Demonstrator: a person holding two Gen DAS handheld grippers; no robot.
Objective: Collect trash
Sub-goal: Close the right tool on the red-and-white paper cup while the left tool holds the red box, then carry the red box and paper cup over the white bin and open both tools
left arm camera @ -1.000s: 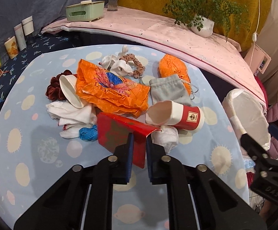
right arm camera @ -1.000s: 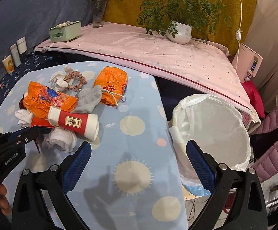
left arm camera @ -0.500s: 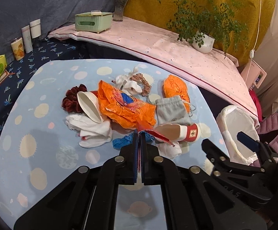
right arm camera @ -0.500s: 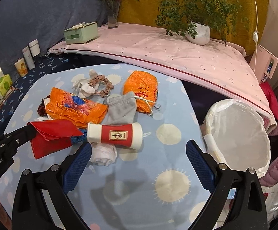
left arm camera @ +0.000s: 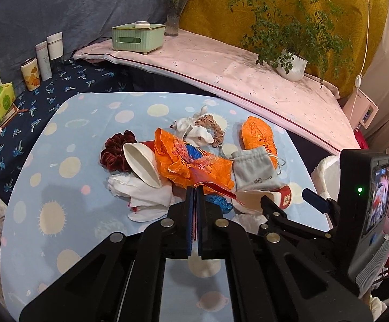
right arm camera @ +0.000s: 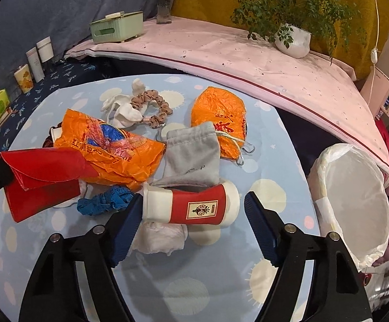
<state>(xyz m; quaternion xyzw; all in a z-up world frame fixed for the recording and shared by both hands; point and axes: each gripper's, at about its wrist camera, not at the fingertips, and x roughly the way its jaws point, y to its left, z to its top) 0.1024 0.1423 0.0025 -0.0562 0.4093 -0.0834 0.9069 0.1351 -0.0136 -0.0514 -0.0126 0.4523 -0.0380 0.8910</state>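
A green tissue box [left arm camera: 138, 37] and a glass vase of flowers [left arm camera: 173, 17] stand on the pink-covered shelf [left arm camera: 221, 72], with a potted plant [left arm camera: 292, 65] farther right. Canisters [left arm camera: 48, 53] line the dark blue cloth [left arm camera: 60, 88].

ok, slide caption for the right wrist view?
Right tongs closing around the red-and-white paper cup; left tongs hold the red envelope.

- A lived-in home room, likely a bedroom or sitting corner.
- A pink padded mattress [right arm camera: 248, 61] runs along a mustard-yellow wall drape [left arm camera: 221, 8].
- On it stand a potted plant [right arm camera: 293, 40], a vase of flowers [left arm camera: 174, 18] and a green tissue box [left arm camera: 138, 37].
- A table under a sun-and-planet cloth [left arm camera: 73, 187] holds scrunchies, tissues and wrappers.
- A lined waste bin [right arm camera: 355, 204] stands beside it.
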